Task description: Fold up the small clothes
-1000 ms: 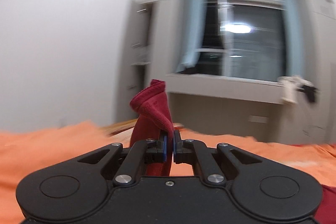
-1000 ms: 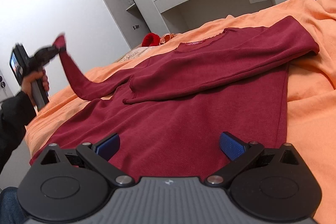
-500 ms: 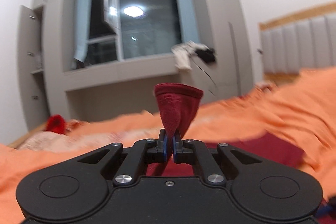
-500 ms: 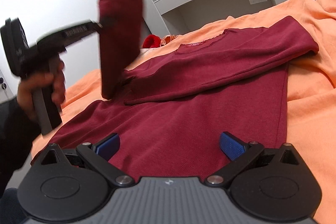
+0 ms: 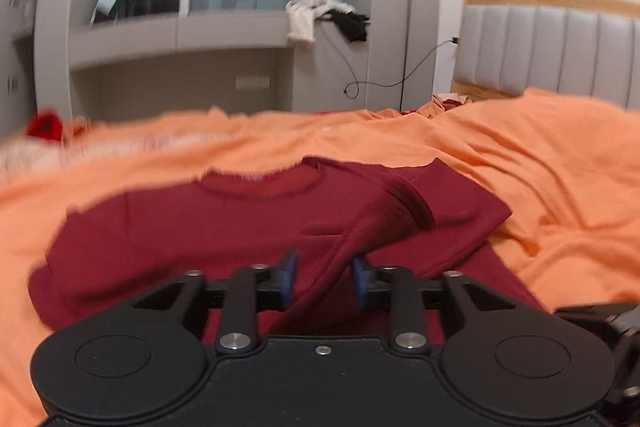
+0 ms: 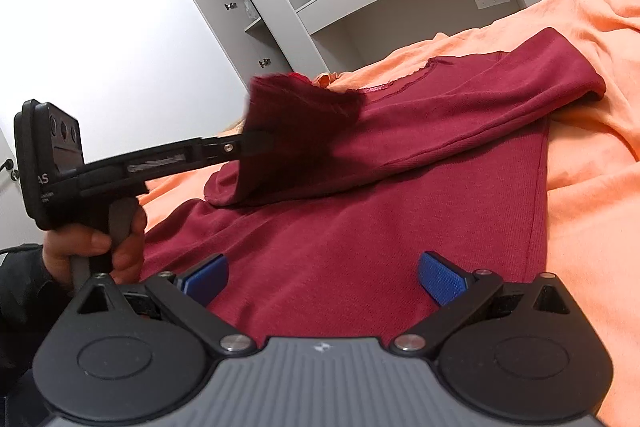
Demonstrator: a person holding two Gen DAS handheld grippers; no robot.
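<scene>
A dark red long-sleeved top (image 6: 380, 227) lies flat on the orange bedsheet (image 6: 592, 227), one sleeve folded across its chest. My left gripper (image 5: 322, 281) is open above the top's chest (image 5: 192, 227), and the other sleeve (image 5: 380, 223) falls blurred between its fingers. In the right wrist view the left gripper (image 6: 262, 143) sits at the left, with that sleeve (image 6: 296, 115) dropping from it. My right gripper (image 6: 322, 277) is open and empty, low over the top's hem.
The orange sheet (image 5: 540, 179) covers the bed, rumpled on the right. A grey padded headboard (image 5: 560, 47) stands at the right. A window ledge with white and black cloths (image 5: 324, 19) and grey cabinets (image 6: 240, 3) line the far wall. A red item (image 5: 44, 125) lies far left.
My left gripper swung the sleeve from the left over the chest, tipped down and opened. The sleeve is dropping out of it. My right gripper has stayed still and open.
</scene>
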